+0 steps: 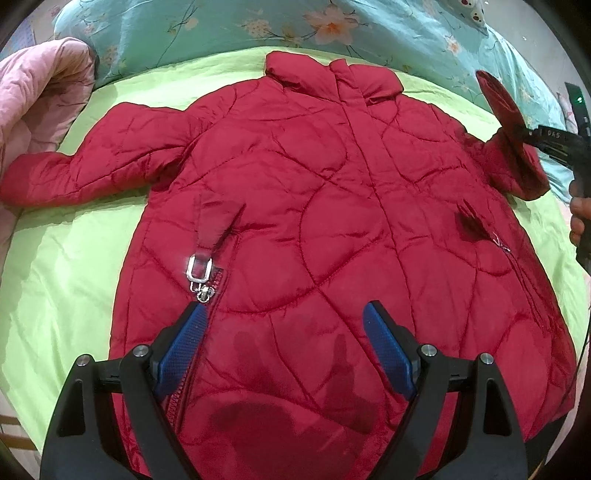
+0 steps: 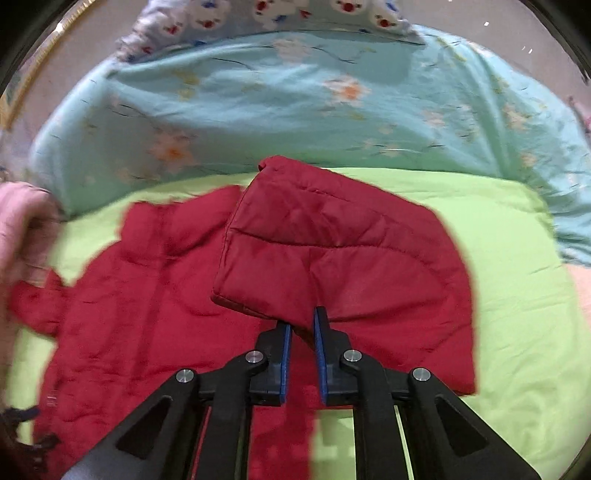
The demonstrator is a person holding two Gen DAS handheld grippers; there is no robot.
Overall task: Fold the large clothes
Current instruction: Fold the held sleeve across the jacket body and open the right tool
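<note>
Lime-green bedding, bordered at 12 o'clock by a floral quilt, was covered by a red jacket, whose sleeve was clamped by the right gripper while the left gripper was held spread.

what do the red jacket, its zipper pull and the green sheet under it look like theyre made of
Red jacket: likely nylon or polyester shell over padding; slight sheen, puffy quilted stitch lines.
Zipper pull: metal, polished silver; bright glints on it.
Green sheet: probably woven cotton or a blend; matte with soft wrinkles, though the look leaves it open.
</note>
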